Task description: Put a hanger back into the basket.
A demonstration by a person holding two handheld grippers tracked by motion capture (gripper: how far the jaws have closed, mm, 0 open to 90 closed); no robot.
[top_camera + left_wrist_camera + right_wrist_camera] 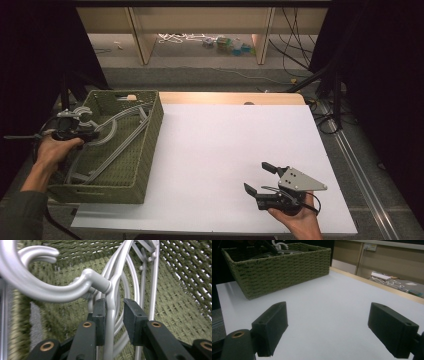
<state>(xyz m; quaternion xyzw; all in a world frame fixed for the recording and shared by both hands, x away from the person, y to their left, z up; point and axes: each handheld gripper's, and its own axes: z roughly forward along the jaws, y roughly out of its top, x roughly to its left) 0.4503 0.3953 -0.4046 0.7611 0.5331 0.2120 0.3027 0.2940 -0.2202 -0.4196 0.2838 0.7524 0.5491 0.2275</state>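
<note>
From above, my left hand-held gripper point(85, 131) sits over the left rim of the basket point(145, 150), among the grey hangers point(117, 145) lying inside it. My right hand-held gripper point(259, 179) rests low over the counter point(220, 150), well apart from the basket, jaws spread and holding nothing.

Along my left hand-held gripper point(114, 315), the jaws stand a little apart around one hanger's point(110, 322) thin stem just below its hook; the left pad point(100, 315) touches it, the right stands clear.

Along my right hand-held gripper point(328, 330), wide jaws frame bare counter point(332, 305), the basket point(282, 267) beyond.
</note>
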